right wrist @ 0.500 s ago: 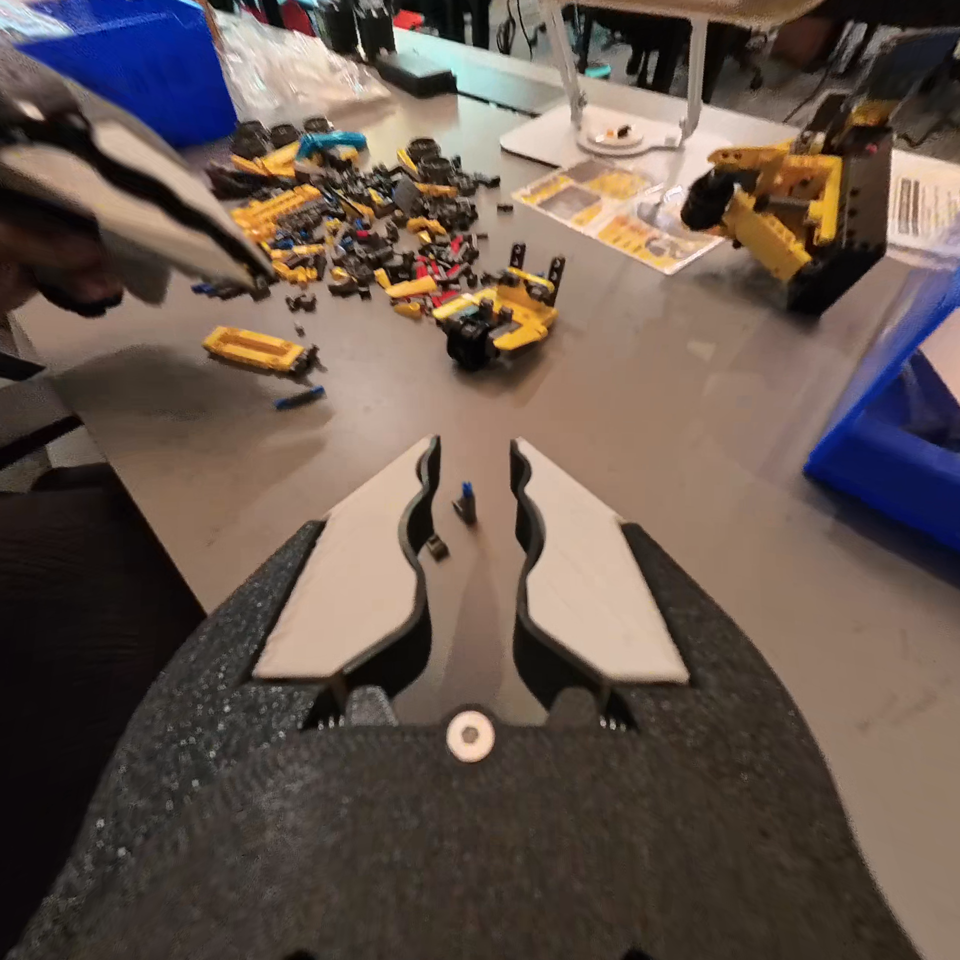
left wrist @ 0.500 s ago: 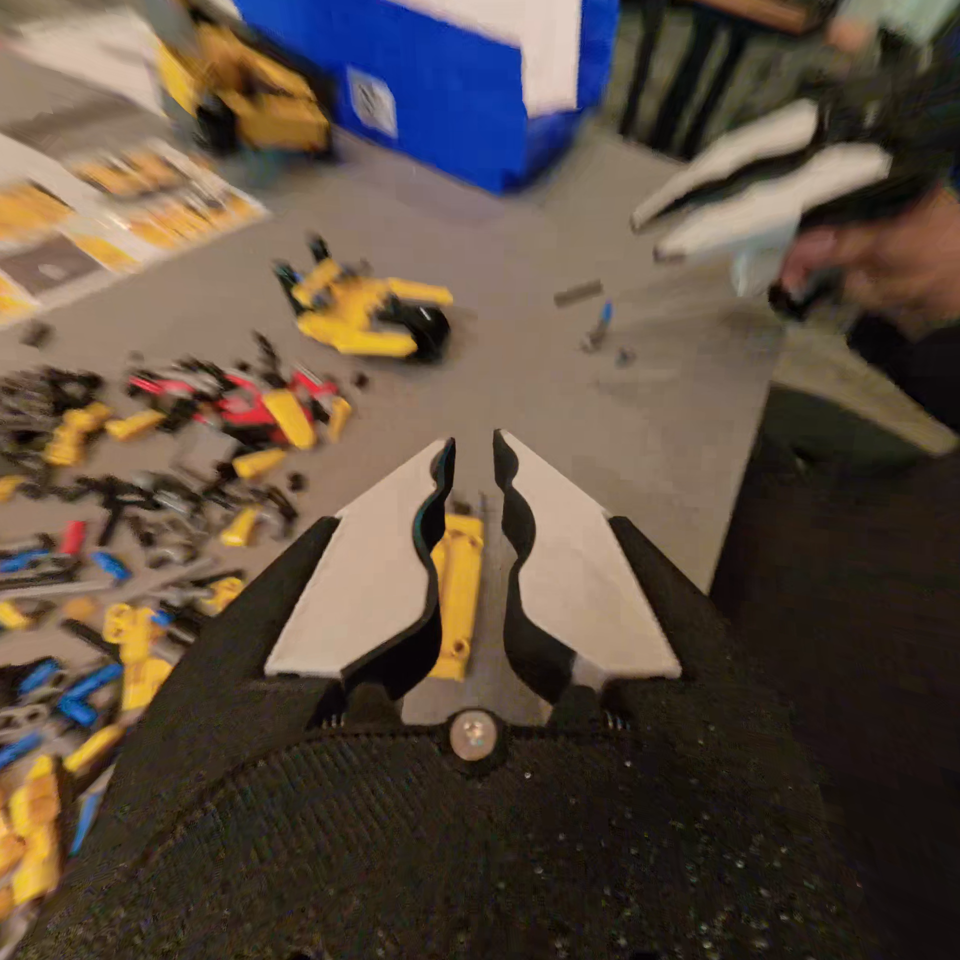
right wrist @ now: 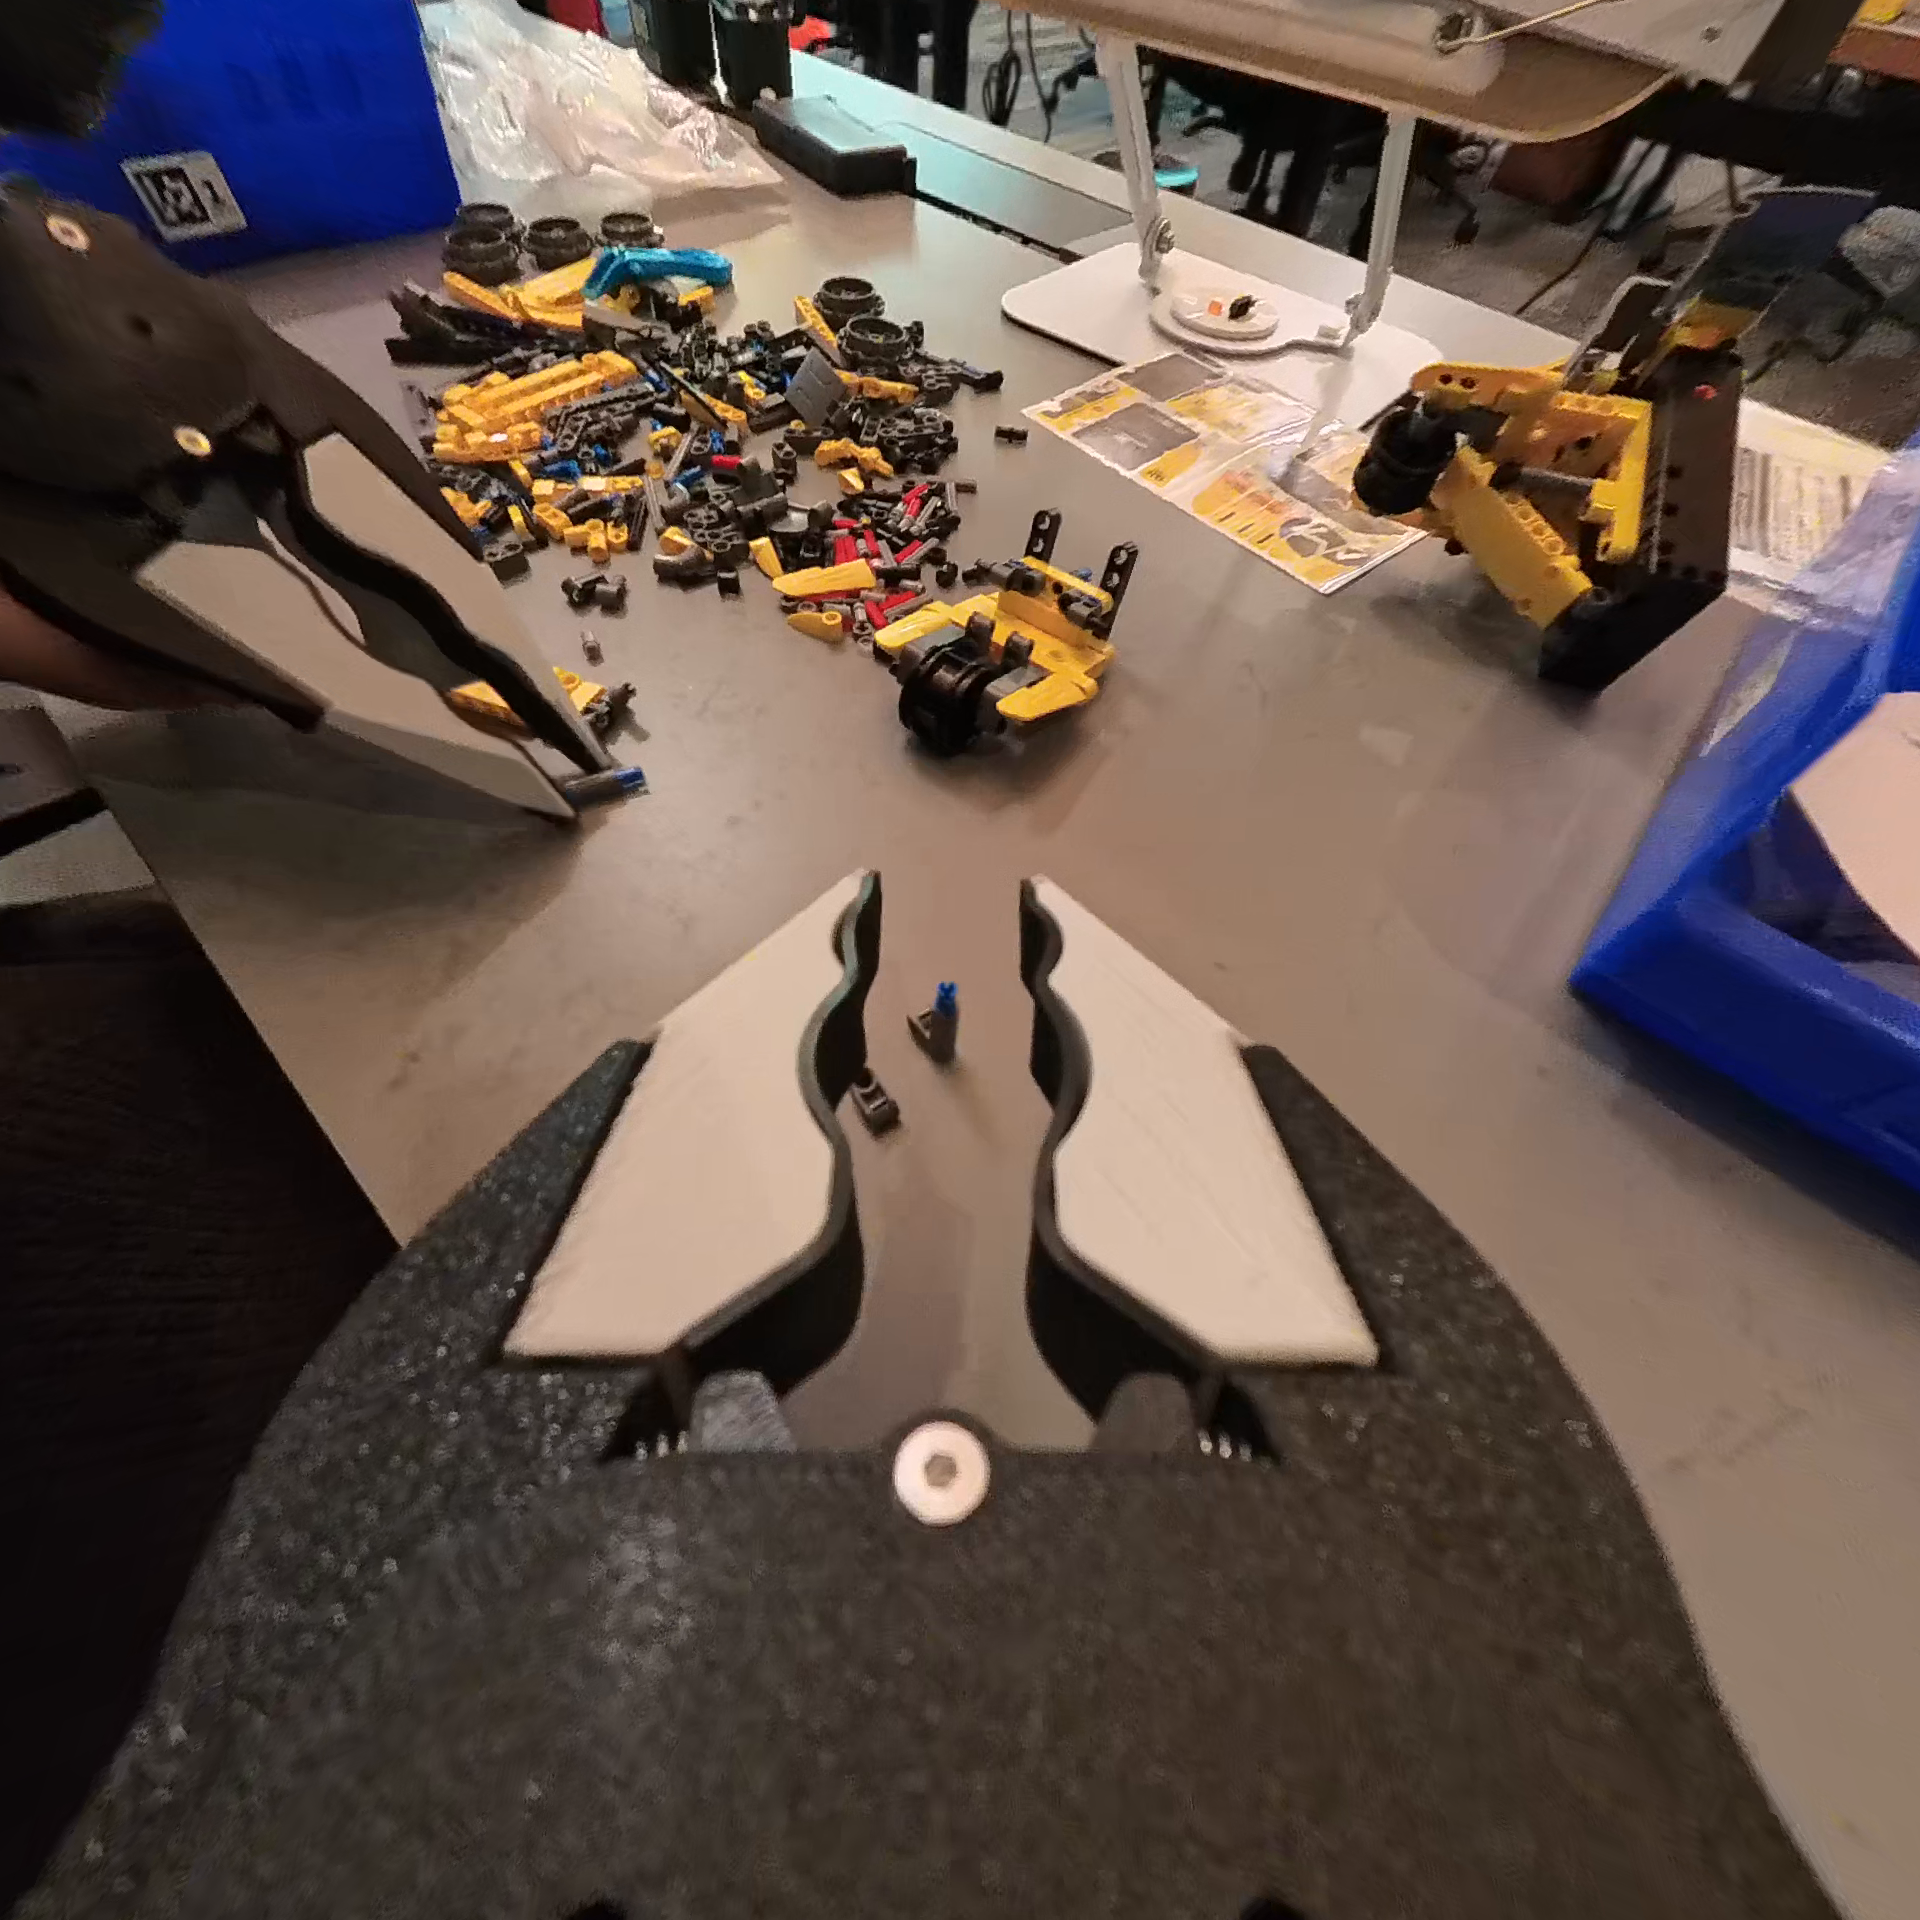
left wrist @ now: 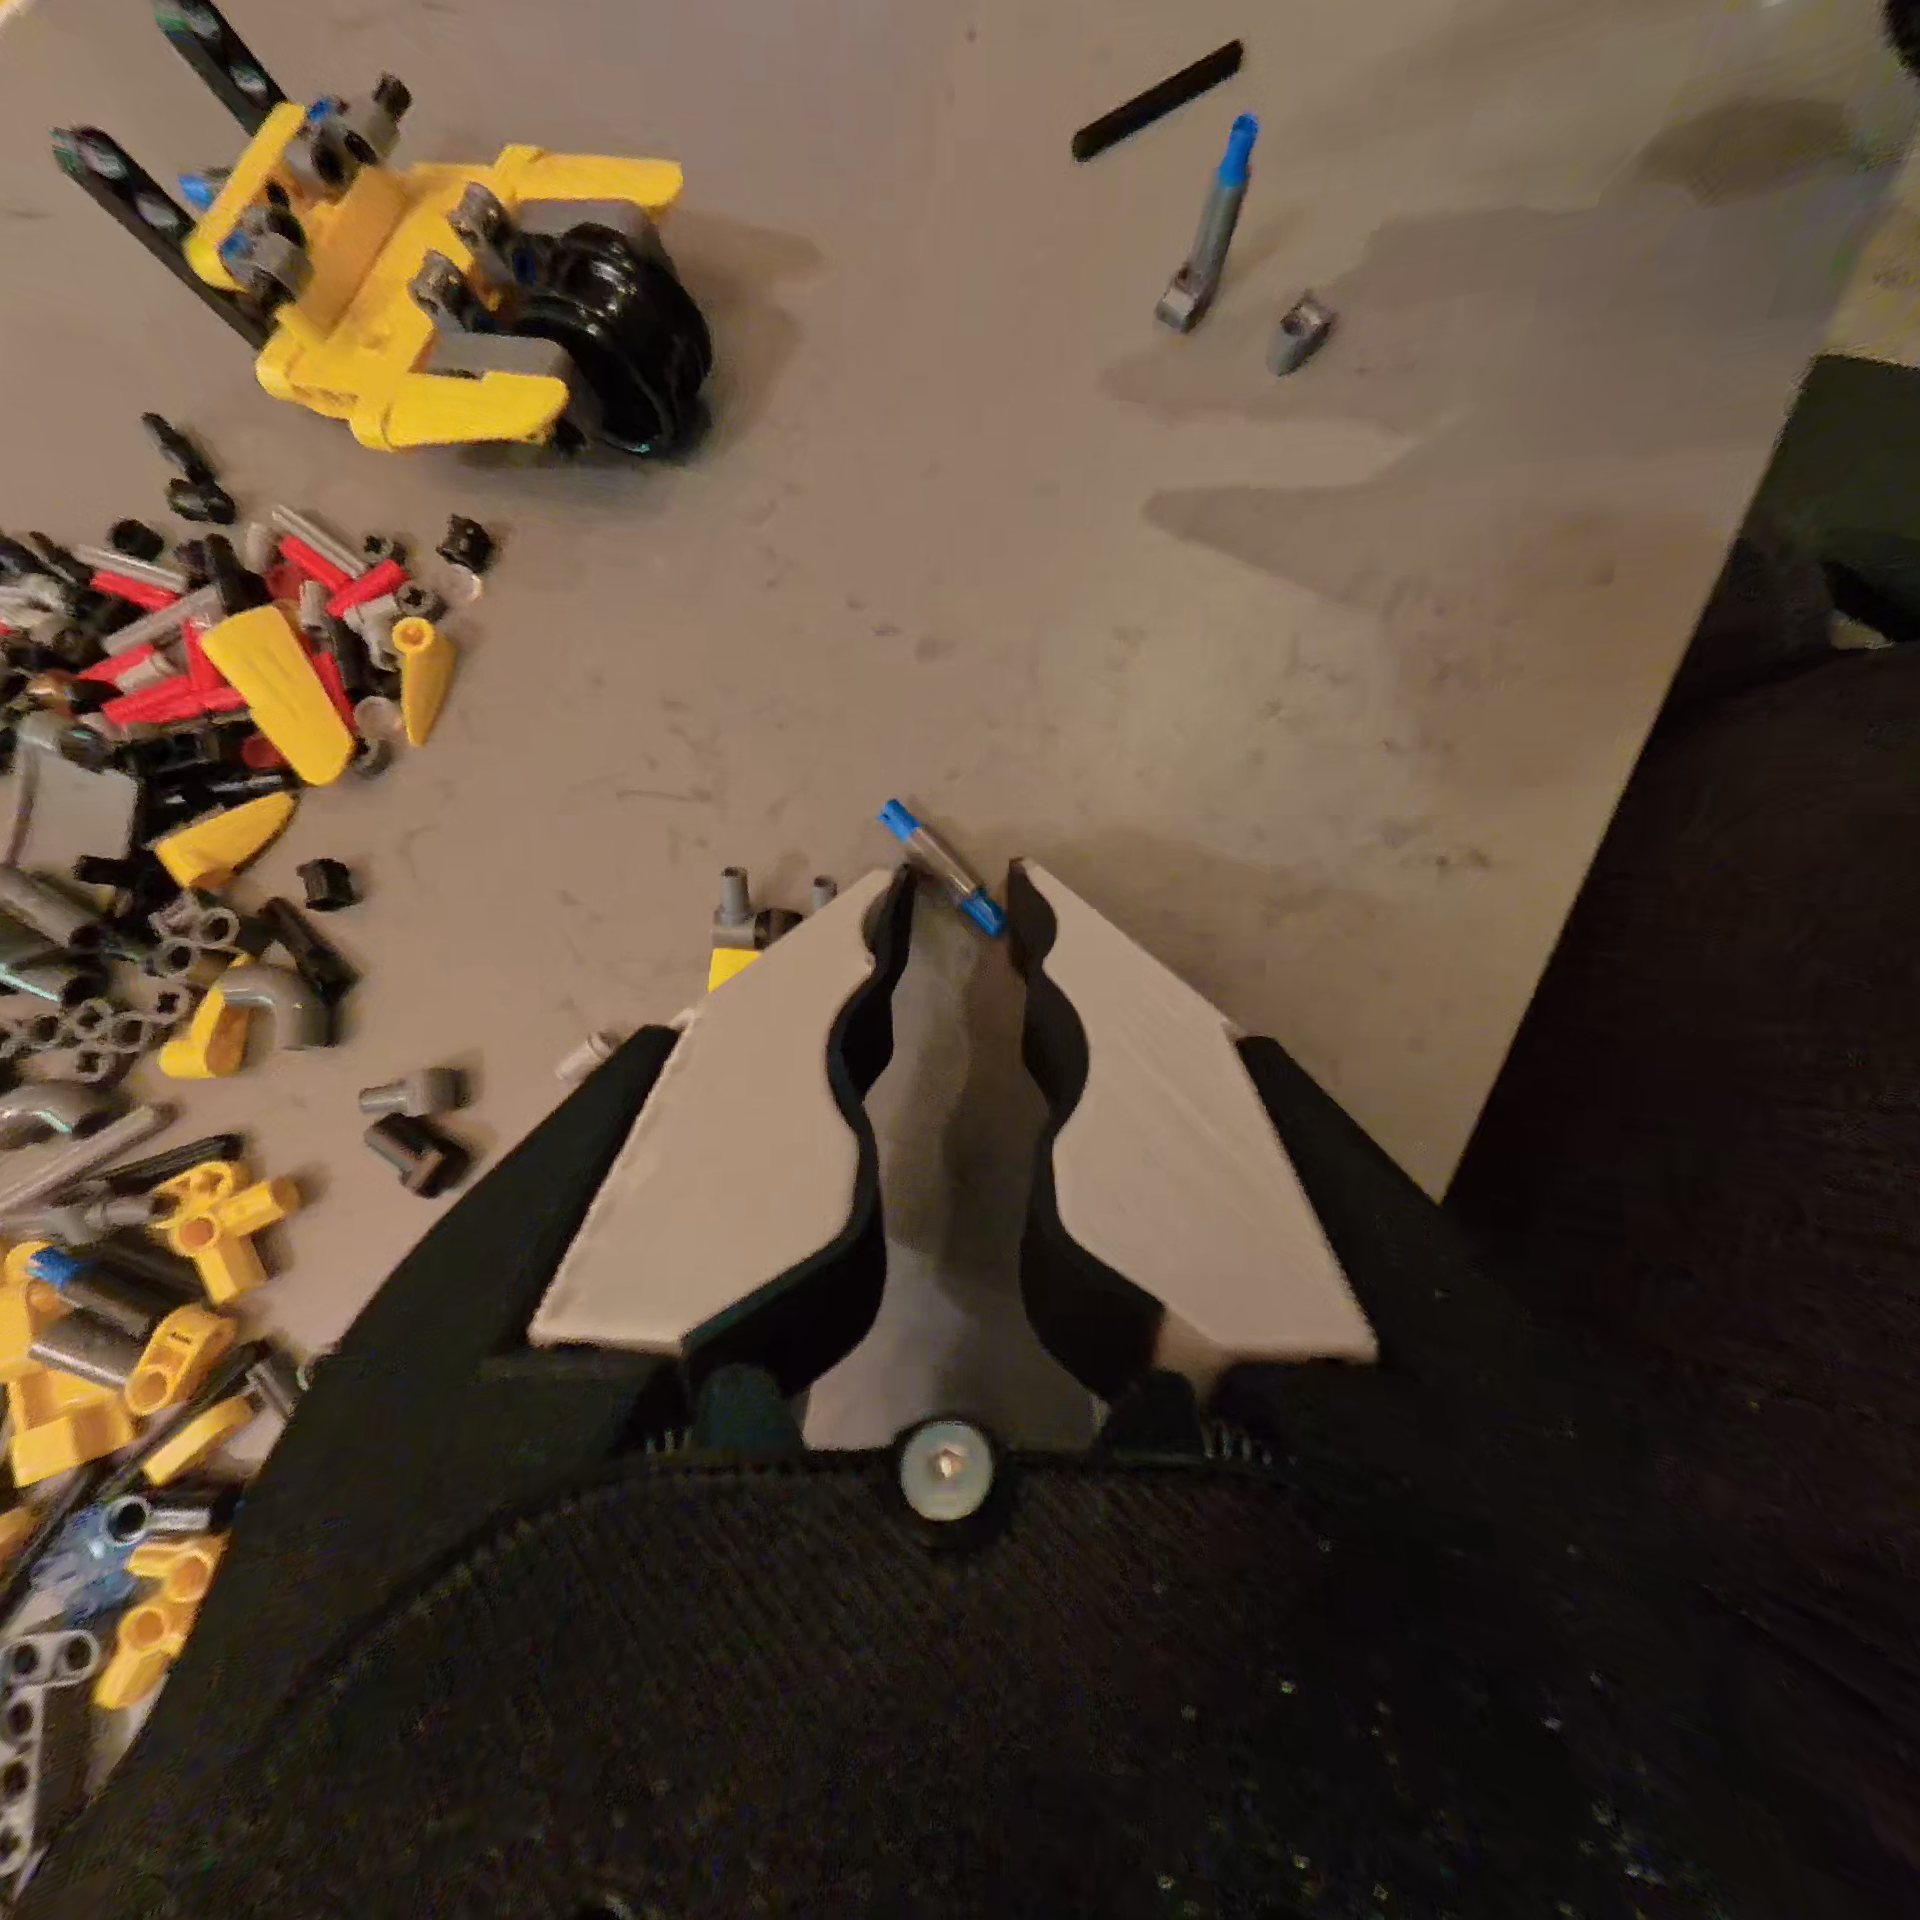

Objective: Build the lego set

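Left wrist view: looking steeply down from close above the grey surface (left wrist: pixel 1091 623), along its own tool (left wrist: pixel 956 883) at frame centre. Right wrist view: set higher and farther back, facing across the surface (right wrist: pixel 1299 831) toward the far room. Shared by both: the yellow wheeled assembly (left wrist: pixel 447 281) (right wrist: pixel 997 665), upper left versus centre, and the loose parts pile (left wrist: pixel 208 675) (right wrist: pixel 707 447).

1. It looked like a shared office or lab workspace: a long grey table (right wrist: pixel 1299 831) ran back among chair legs and cables.
2. Loose building-toy parts (right wrist: pixel 686 447), an instruction sheet (right wrist: pixel 1226 468) and a blue bin (right wrist: pixel 1745 987) lay on it.
3. A stand's white base (right wrist: pixel 1205 312) stood behind.
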The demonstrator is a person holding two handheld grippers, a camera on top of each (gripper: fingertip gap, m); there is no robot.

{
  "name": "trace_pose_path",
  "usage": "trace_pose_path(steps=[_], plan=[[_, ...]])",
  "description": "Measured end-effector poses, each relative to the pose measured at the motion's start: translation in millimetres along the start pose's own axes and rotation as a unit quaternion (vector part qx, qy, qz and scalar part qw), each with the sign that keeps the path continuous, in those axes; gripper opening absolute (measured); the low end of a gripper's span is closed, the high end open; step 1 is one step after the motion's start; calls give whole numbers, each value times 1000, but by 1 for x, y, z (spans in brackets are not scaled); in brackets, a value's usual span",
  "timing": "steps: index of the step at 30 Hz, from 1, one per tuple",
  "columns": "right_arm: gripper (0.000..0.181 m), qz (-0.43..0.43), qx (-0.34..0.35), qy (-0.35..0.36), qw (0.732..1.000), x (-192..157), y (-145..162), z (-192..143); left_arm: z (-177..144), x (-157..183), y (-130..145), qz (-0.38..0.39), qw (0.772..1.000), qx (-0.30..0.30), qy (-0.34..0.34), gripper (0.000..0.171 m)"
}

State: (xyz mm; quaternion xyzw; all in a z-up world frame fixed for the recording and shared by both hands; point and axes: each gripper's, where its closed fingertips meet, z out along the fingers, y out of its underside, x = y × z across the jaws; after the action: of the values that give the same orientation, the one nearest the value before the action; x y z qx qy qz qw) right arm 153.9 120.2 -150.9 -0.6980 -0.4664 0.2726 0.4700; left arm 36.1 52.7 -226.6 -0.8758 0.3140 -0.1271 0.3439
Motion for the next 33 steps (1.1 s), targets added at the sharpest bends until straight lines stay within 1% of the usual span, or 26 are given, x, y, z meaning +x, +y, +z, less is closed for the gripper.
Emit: trace_pose_path(steps=[2,6,8,10,13,15,17,20,22,24,28,32,33], plan=[[26,15,8,-10,1000,-1,-2,-1,1,-1,-4,5,1000,9,-9,6],[28,39,14,-47,998,-13,-3,2,7,9,-14,-2,999,33,14,4],[29,52,9,-80,995,-24,-2,4,7,17,-24,6,998,61,27,4],[30,78,6,-134,988,-42,-3,4,2,28,-37,29,994,97,43,4],[35,140,4,-241,960,-74,-5,0,-10,46,-55,87,982,159,59,4],[35,191,3,-284,939,-85,-4,0,-19,62,-64,134,968,199,71,4],[35,248,0,-317,916,-90,-2,0,-26,73,-71,170,957,228,65,4],[32,312,-8,-356,881,-96,1,0,-27,78,-73,191,951,235,55,4],[30,327,-14,-365,871,-97,3,-1,-25,81,-73,196,951,232,56,4],[23,335,-20,-377,864,-100,3,-2,-22,83,-71,206,950,229,57,4],[19,333,-50,-389,857,-105,8,-2,-19,88,-70,219,947,226,63,4],[7,323,-55,-386,863,-105,9,-1,-17,88,-68,220,947,226,66,4],[7,322,-51,-384,864,-104,7,-1,-18,88,-68,216,947,228,69,7]])
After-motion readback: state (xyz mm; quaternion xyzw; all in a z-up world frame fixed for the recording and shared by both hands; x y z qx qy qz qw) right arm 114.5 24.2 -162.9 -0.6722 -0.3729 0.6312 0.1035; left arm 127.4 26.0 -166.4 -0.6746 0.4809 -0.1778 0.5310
